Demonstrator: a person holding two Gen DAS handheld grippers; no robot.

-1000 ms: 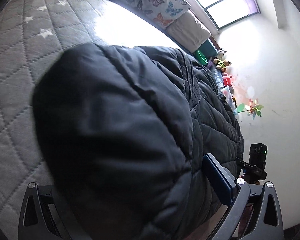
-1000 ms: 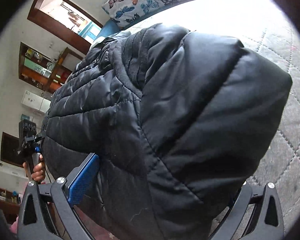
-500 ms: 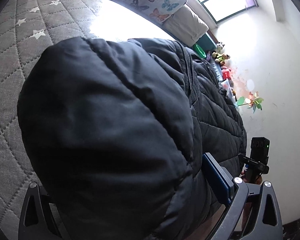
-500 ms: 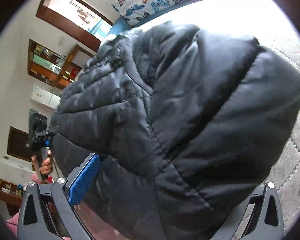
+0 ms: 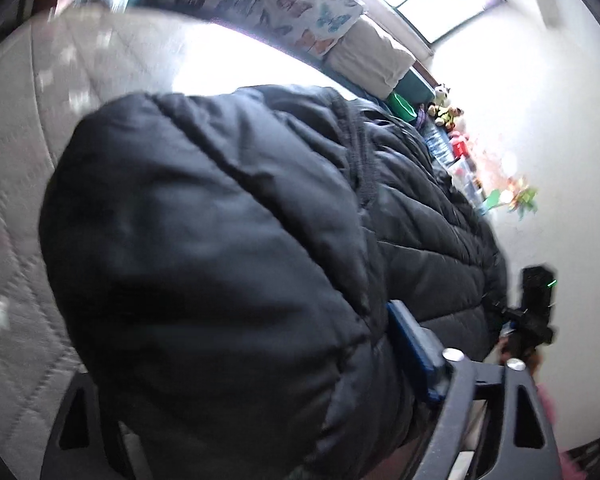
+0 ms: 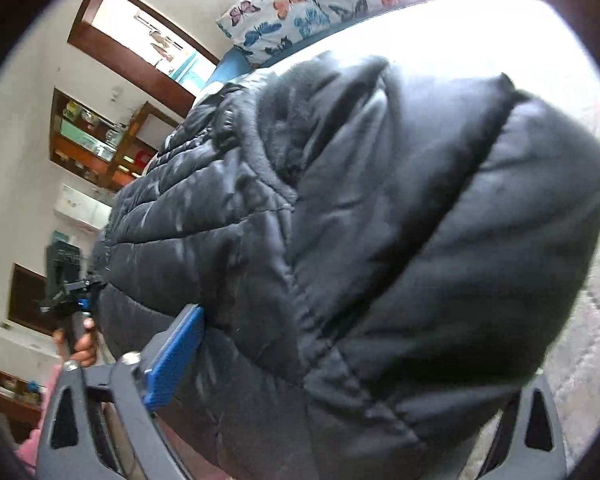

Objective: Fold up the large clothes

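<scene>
1. Jacket (image 5: 228, 264), black and quilted, fills the left wrist view; a padded fold bulges between the left gripper (image 5: 260, 412) fingers and spills forward past their tips.
2. Left gripper: blue pad (image 5: 414, 350) of one finger presses against the fabric; the opposite finger is mostly buried under the fold. Fingers pinch the jacket between them.
3. Right gripper (image 6: 340, 420): same jacket (image 6: 380, 240) bunched between its fingers, blue pad (image 6: 172, 360) tight against the quilting, far finger half hidden behind the bulge. Pinching the fabric.
4. Each gripper shows in the other's view, beyond the jacket's far edge, held in a hand (image 6: 84, 348).
5. Grey quilted mattress (image 5: 16, 184) with white stars lies beyond and beside the left fingers, under the jacket.
6. Butterfly-print pillow (image 6: 316, 4) sits far ahead of the fingertips; a plain pillow (image 5: 368, 60) lies just beside it.
7. Both views blurred; seams soft.
</scene>
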